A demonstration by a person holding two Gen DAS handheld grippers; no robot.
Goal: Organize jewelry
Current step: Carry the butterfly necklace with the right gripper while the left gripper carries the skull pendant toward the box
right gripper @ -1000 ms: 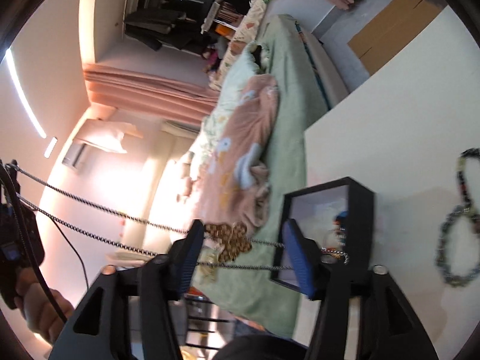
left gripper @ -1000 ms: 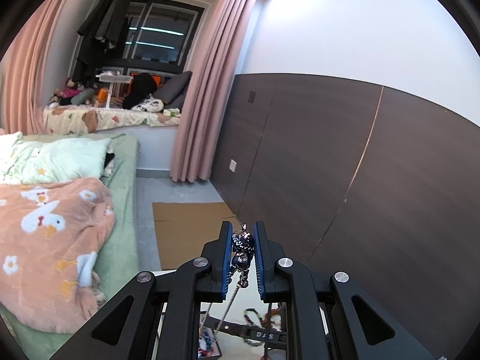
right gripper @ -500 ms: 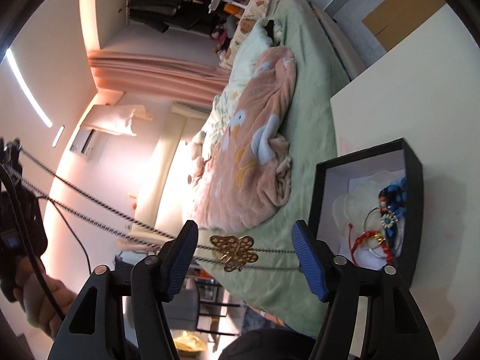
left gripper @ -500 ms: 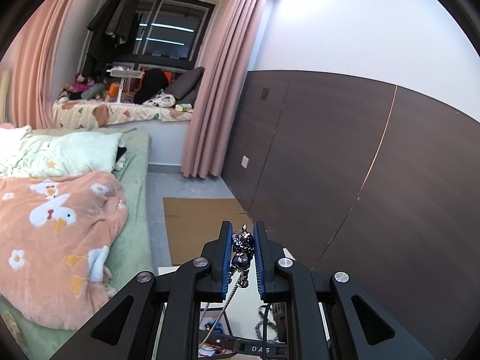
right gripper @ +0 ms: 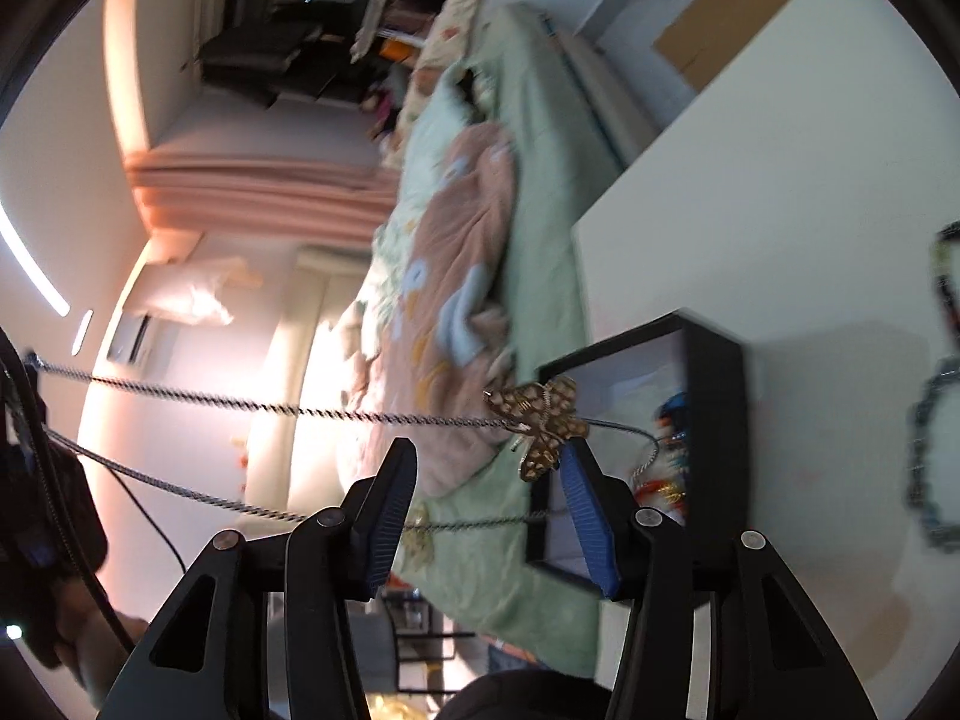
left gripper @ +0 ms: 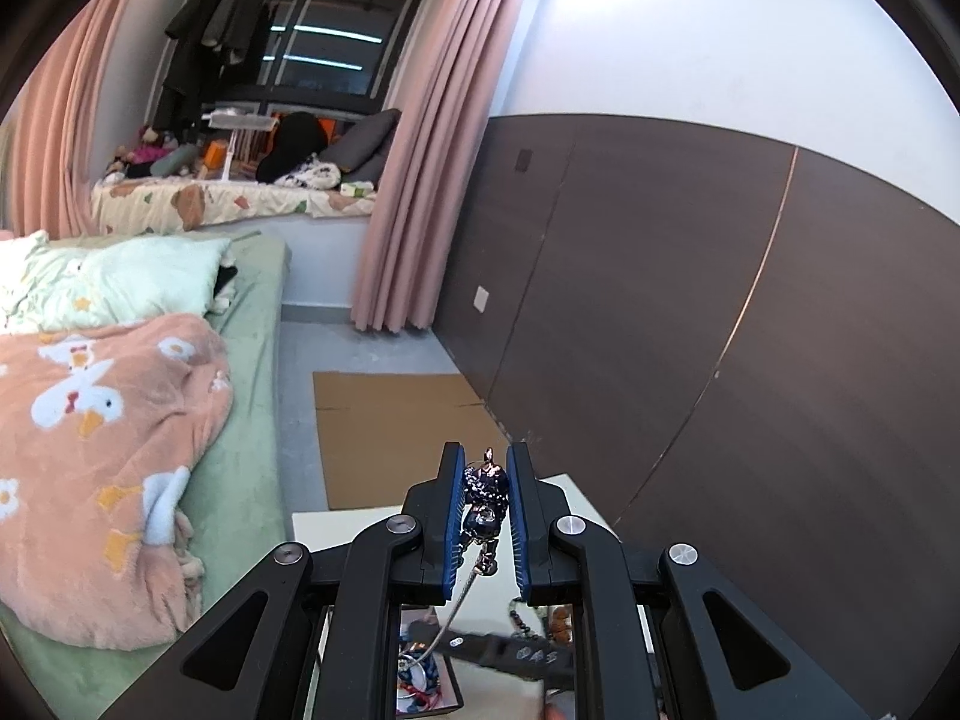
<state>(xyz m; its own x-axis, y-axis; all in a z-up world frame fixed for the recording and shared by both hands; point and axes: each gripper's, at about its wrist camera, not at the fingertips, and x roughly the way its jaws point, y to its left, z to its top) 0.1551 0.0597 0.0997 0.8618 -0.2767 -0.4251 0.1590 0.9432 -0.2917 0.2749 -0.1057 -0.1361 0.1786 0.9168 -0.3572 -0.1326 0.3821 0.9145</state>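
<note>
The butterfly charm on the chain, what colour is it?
Gold, with a speckled pattern; the butterfly charm shows best in the right wrist view.

Bedroom interior: walls, floor, furnishings, light.

Upper wall (left gripper: 690,42) white, brightly lit near the ceiling; lower wall clad in dark brown panels (left gripper: 690,300) with thin pale seams, a socket plate low near the corner. Pink curtains (left gripper: 432,138) full height either side of a dark window (left gripper: 336,42); dark garments hang beside the glass. Window seat (left gripper: 240,198) with patterned cover, piled with cushions and soft toys. Bed (left gripper: 252,360) in green sheet, pale green pillow, peach duck-print blanket (left gripper: 102,456). Grey floor (left gripper: 360,354) with flattened cardboard (left gripper: 390,426). White table (right gripper: 780,192) nearest. Strip ceiling light (right gripper: 30,258).
</note>
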